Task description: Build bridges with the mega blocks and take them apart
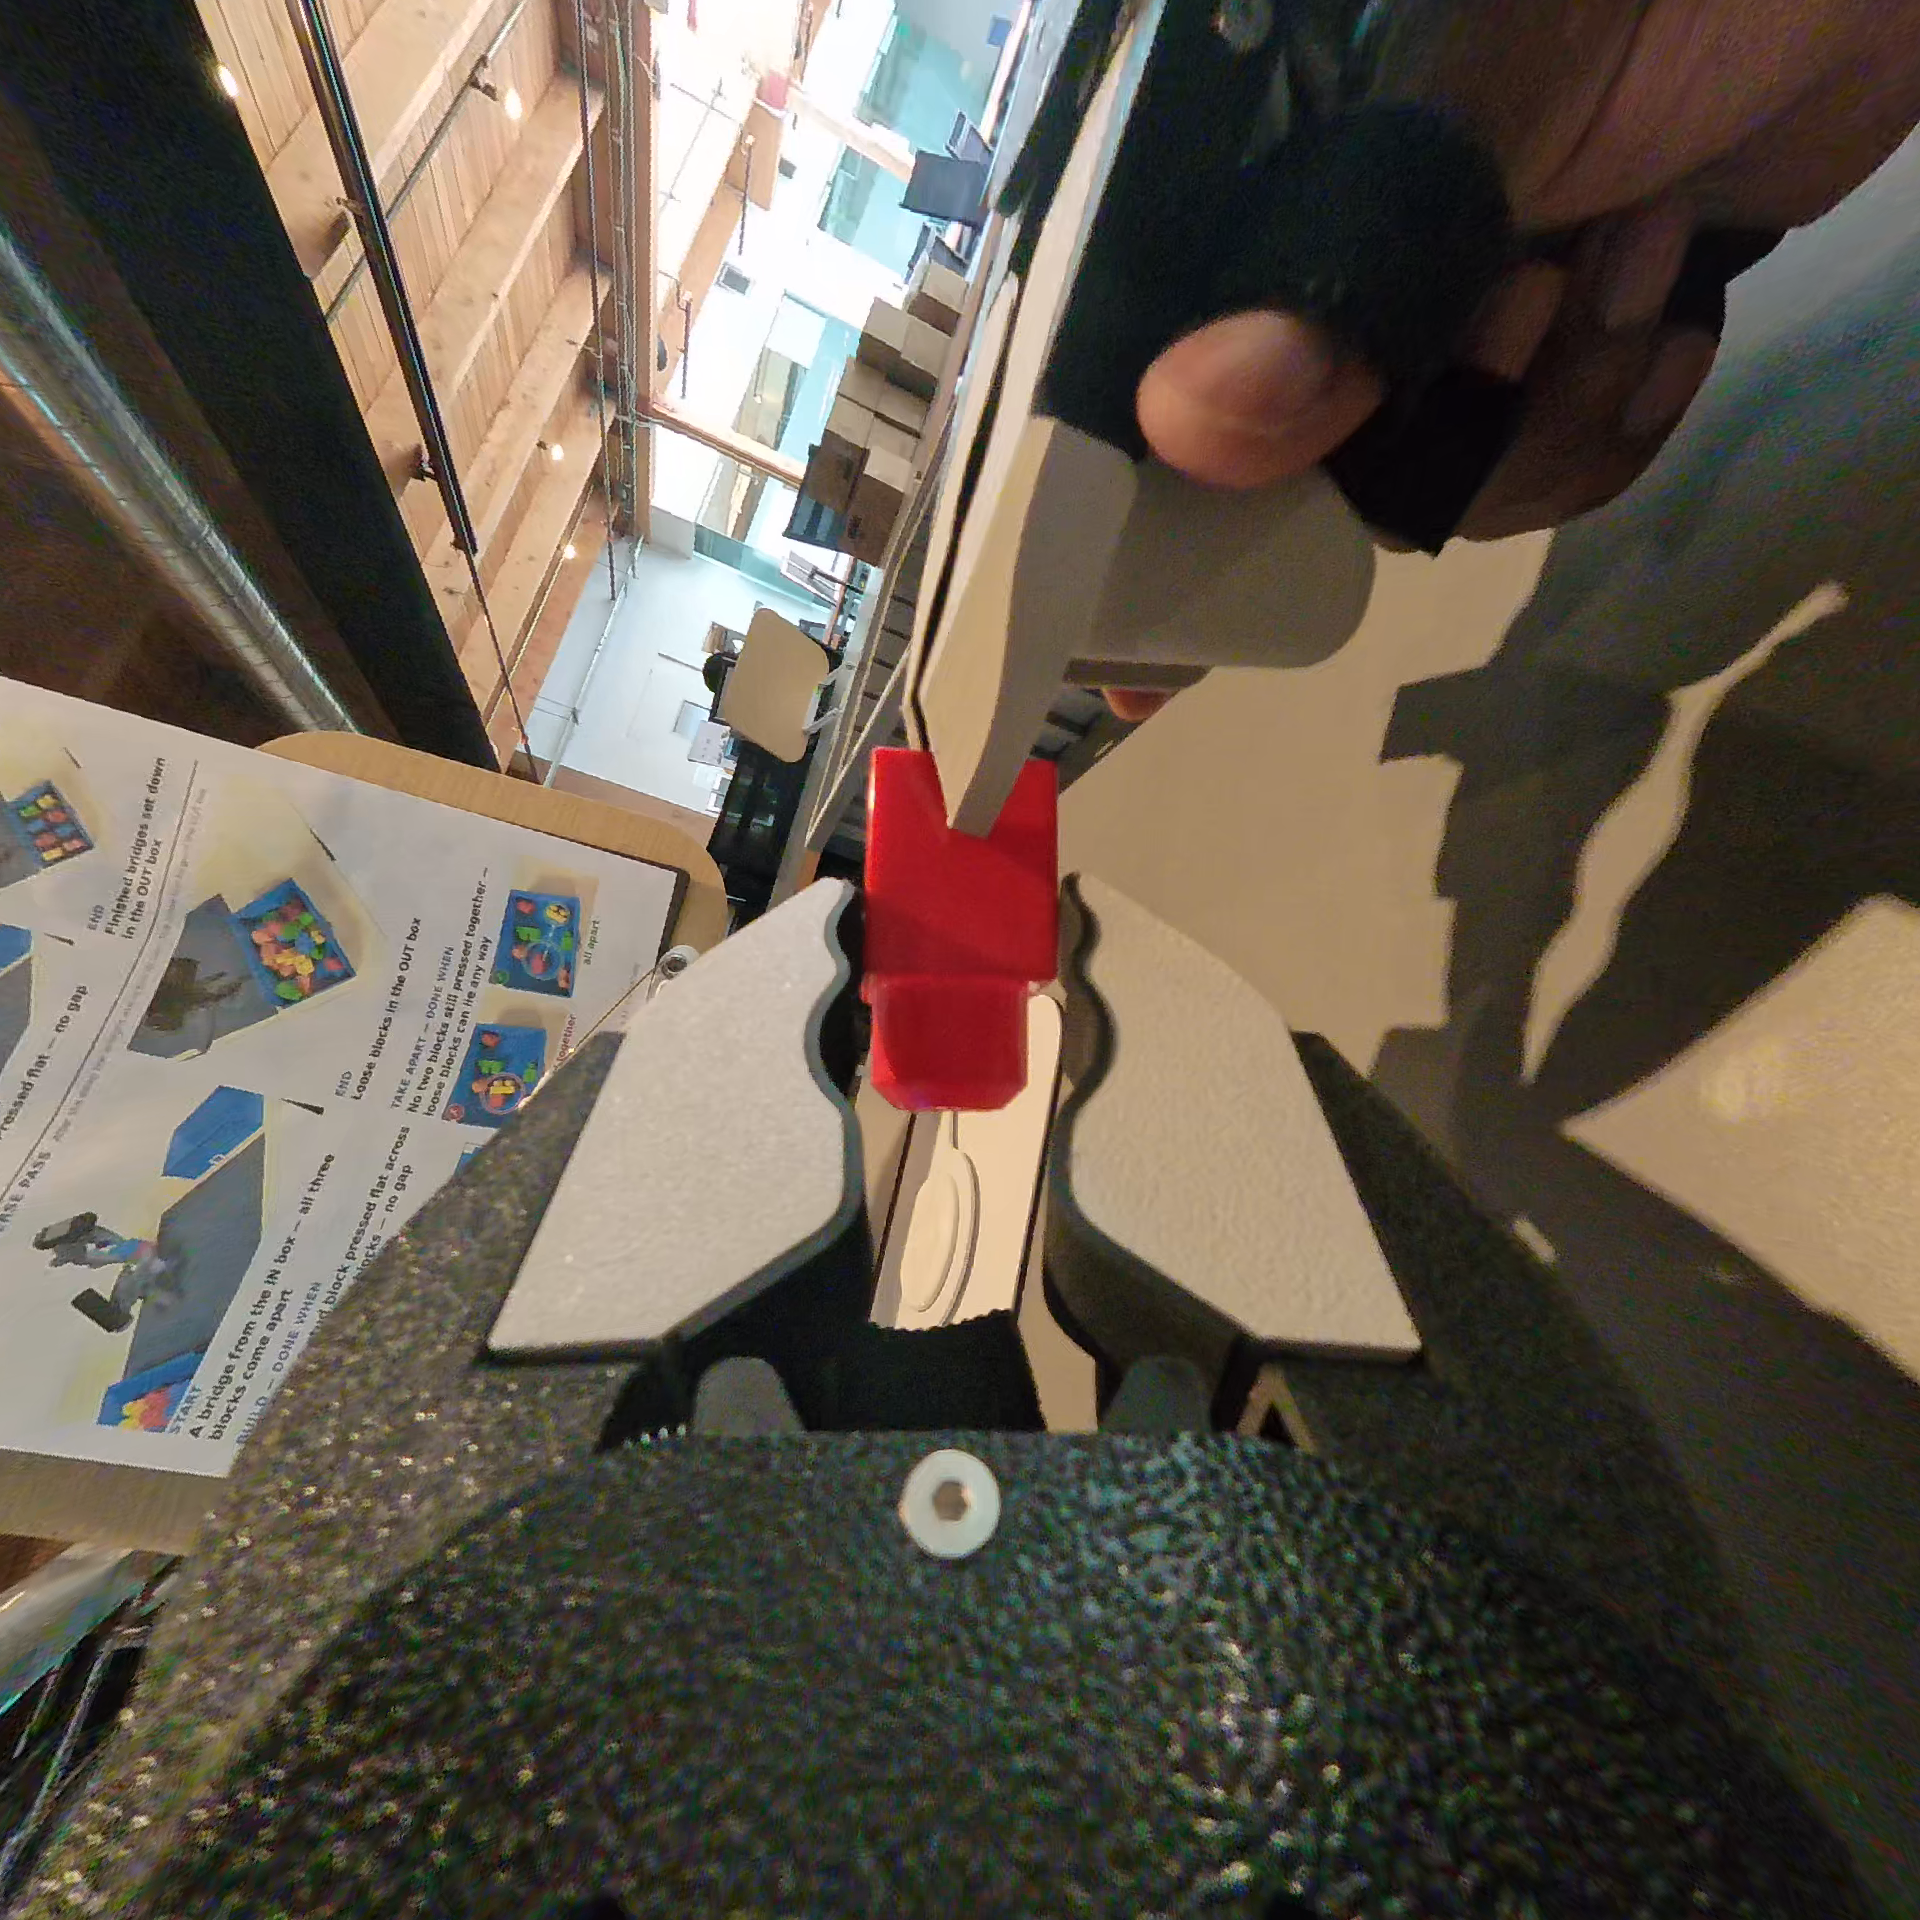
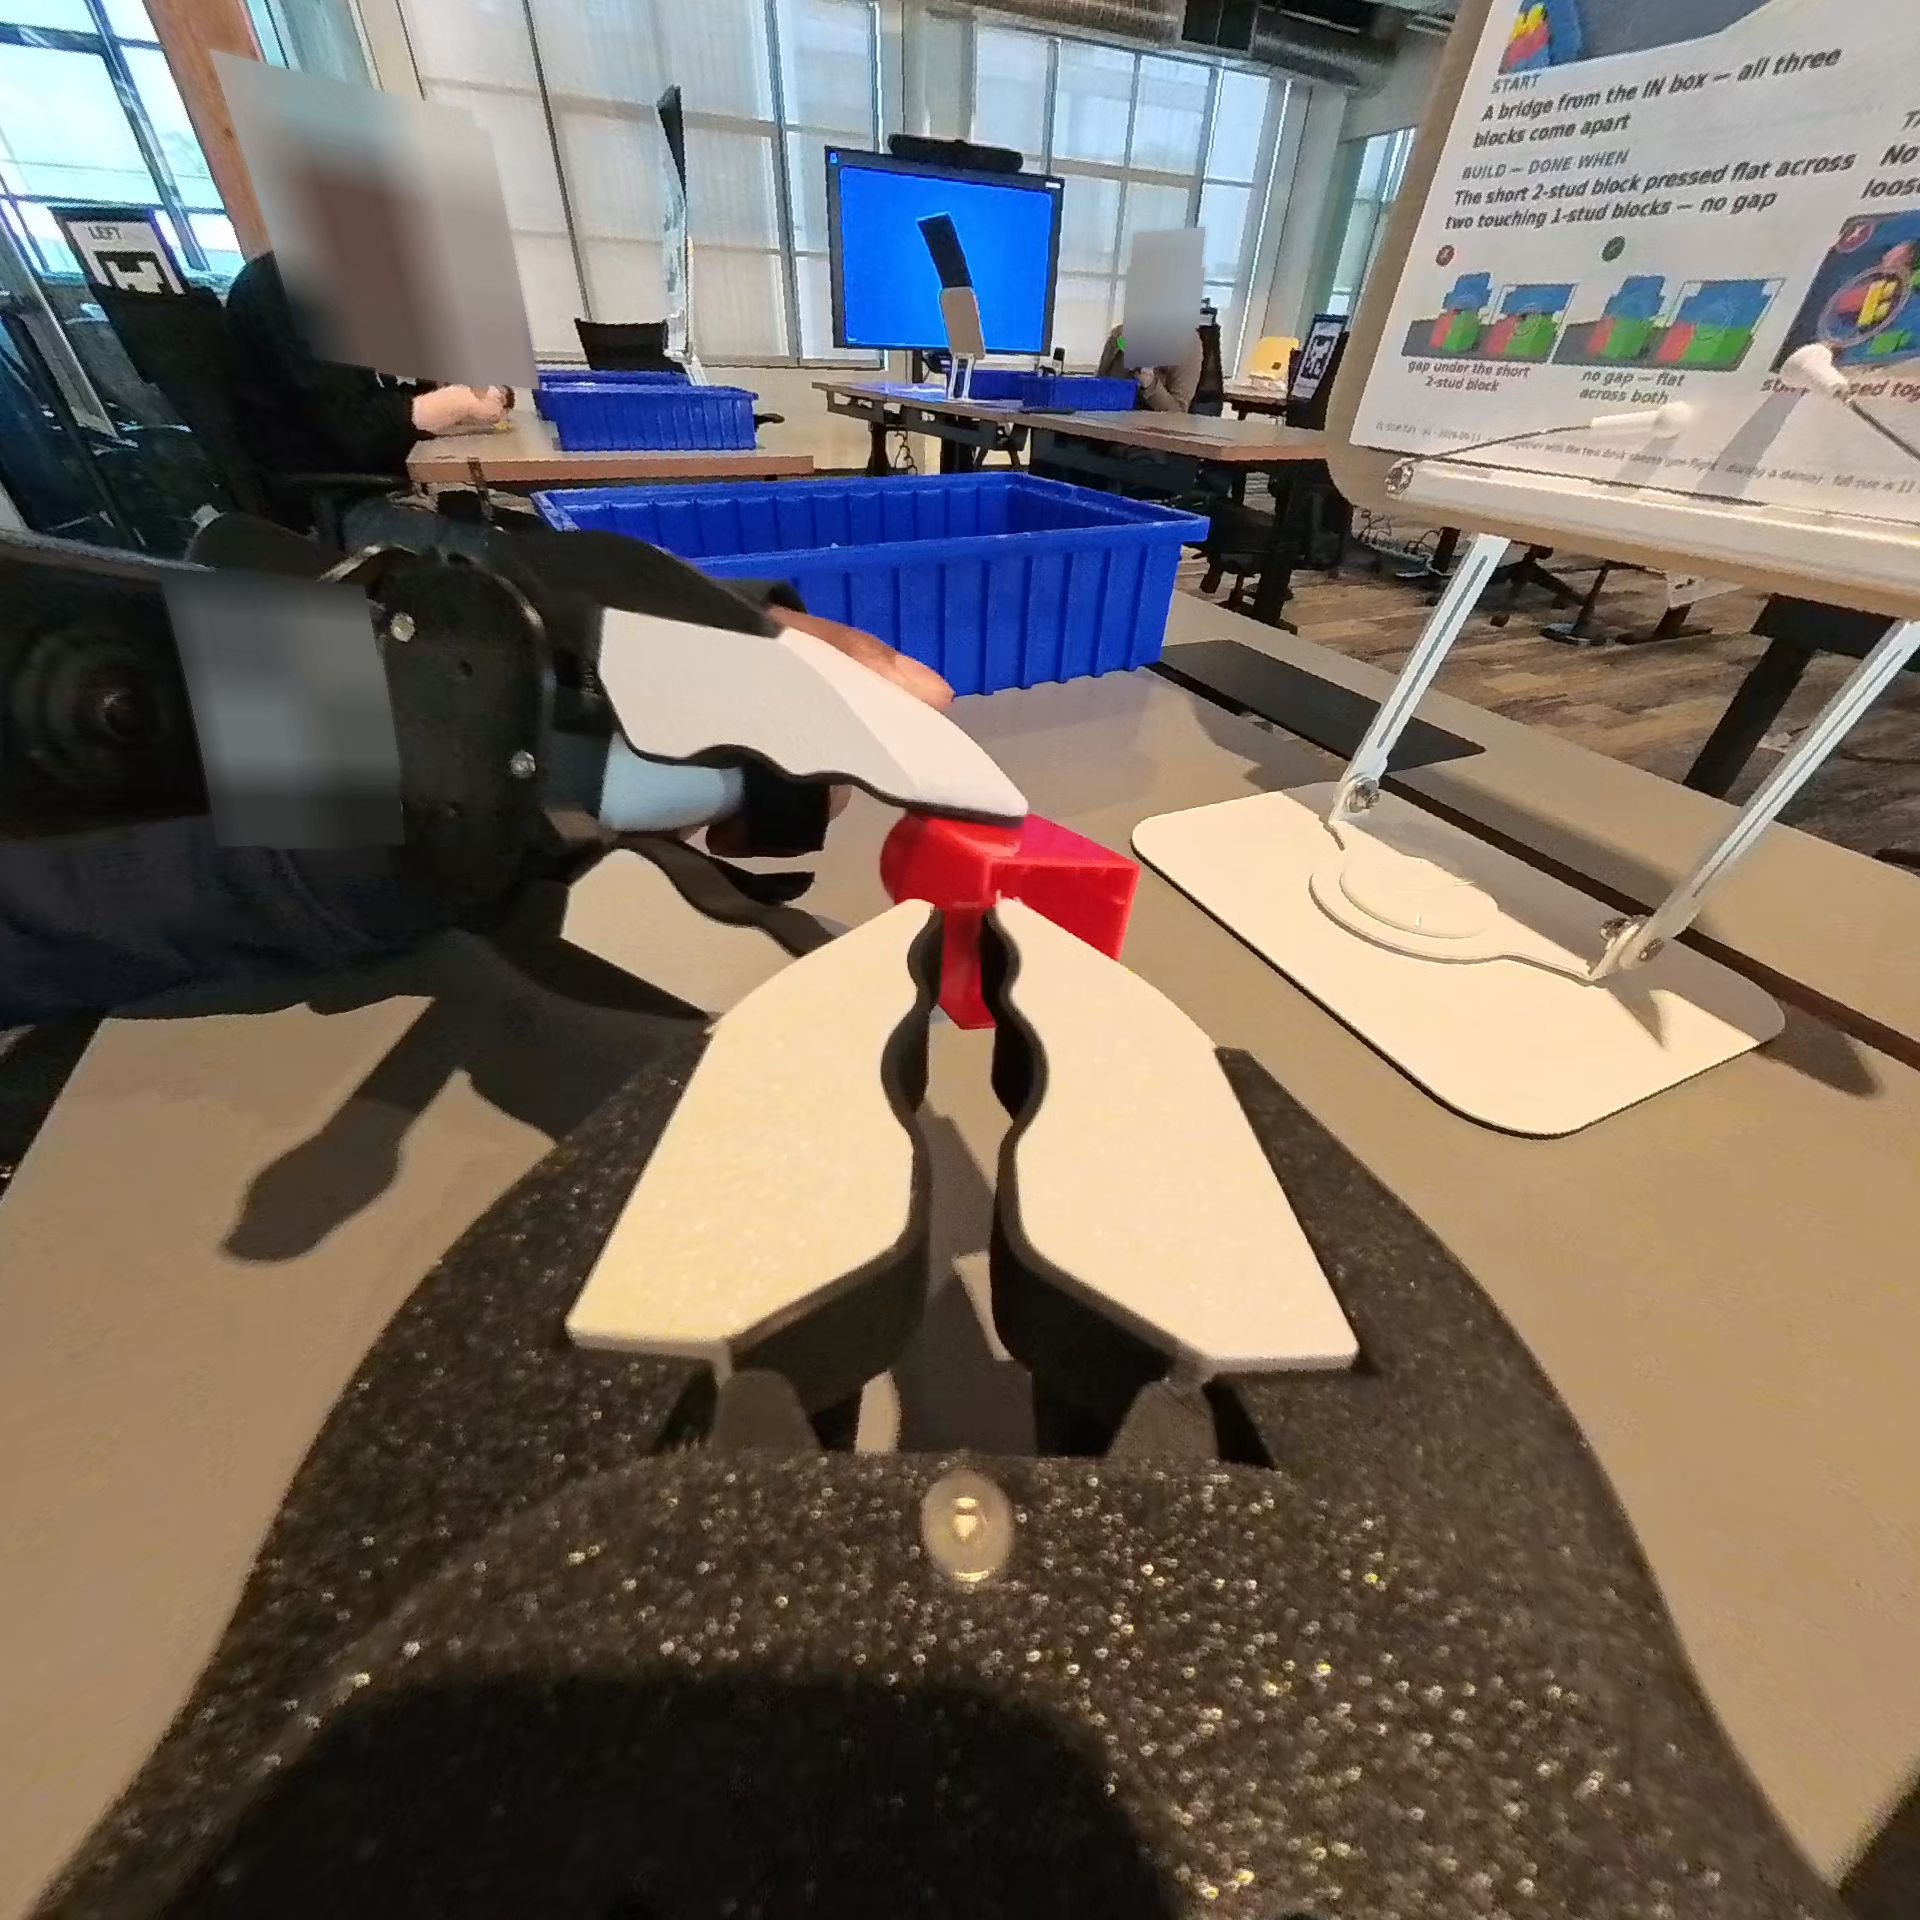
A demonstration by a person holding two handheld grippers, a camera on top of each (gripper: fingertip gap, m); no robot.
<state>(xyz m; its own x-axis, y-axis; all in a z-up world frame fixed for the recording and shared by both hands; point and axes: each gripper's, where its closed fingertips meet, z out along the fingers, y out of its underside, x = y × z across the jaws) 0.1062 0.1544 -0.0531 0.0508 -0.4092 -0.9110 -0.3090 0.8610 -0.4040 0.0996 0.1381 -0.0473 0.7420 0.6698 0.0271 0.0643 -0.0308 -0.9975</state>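
Right wrist view: our right gripper (image 2: 958, 914) is pinched on the lower edge of a single red block (image 2: 1023, 873), held above the grey table (image 2: 1351, 1299); the left gripper (image 2: 961, 805) comes in from the left and clamps the same block near its stud end. Left wrist view agrees: the left gripper's (image 1: 961, 935) fingers are squeezed on the red block (image 1: 951, 914) from both sides, stud pointing back toward the camera, with the right gripper's (image 1: 977, 821) tip on its far end. So we've got one block shared between both grippers and no second or third block anywhere near. We judge this as either a bridge not yet started or a takedown down to its last piece, can't tell which. A blue bin (image 2: 883, 582) sits behind on the table, contents hidden. There's a printed instruction sheet (image 2: 1662, 229) with photos on a white stand (image 2: 1455, 935); text is legible but we're not relaying it. No brand marks seen.
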